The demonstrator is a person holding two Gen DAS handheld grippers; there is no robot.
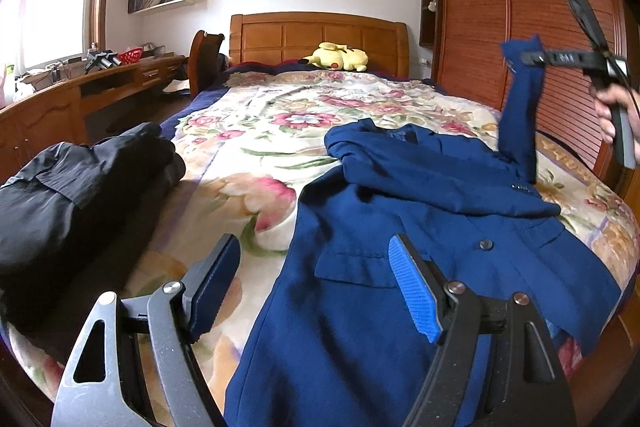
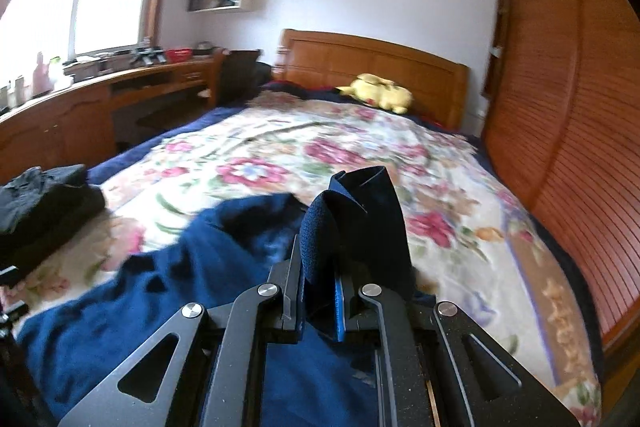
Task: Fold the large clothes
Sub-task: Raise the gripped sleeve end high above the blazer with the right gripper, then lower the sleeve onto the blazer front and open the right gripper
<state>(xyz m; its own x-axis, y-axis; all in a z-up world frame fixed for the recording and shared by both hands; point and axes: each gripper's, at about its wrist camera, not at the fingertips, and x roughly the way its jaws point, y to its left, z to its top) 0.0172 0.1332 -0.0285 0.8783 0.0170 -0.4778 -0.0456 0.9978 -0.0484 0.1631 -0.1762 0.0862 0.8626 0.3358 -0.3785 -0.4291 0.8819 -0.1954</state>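
Lifting the sleeve [image 1: 520,99] of the blue jacket [image 1: 400,227], which lies along the bed's [image 1: 248,163] right edge, we clamp its cuff in the right hand-held gripper [image 2: 320,267] so it can fold inward; the left hand-held gripper [image 1: 316,283] hovers with jaws apart, empty.

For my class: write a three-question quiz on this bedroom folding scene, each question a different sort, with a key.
1. True or false: the left gripper is shut on the blue jacket.
2. Multiple choice: what does the right gripper hold? A) the black clothes B) the jacket's sleeve C) the yellow plush
3. Fill in: the plush lies at the bed's ____ end.

Key
1. False; its jaws stand open over the jacket.
2. B; the sleeve is lifted off the bed.
3. Headboard.
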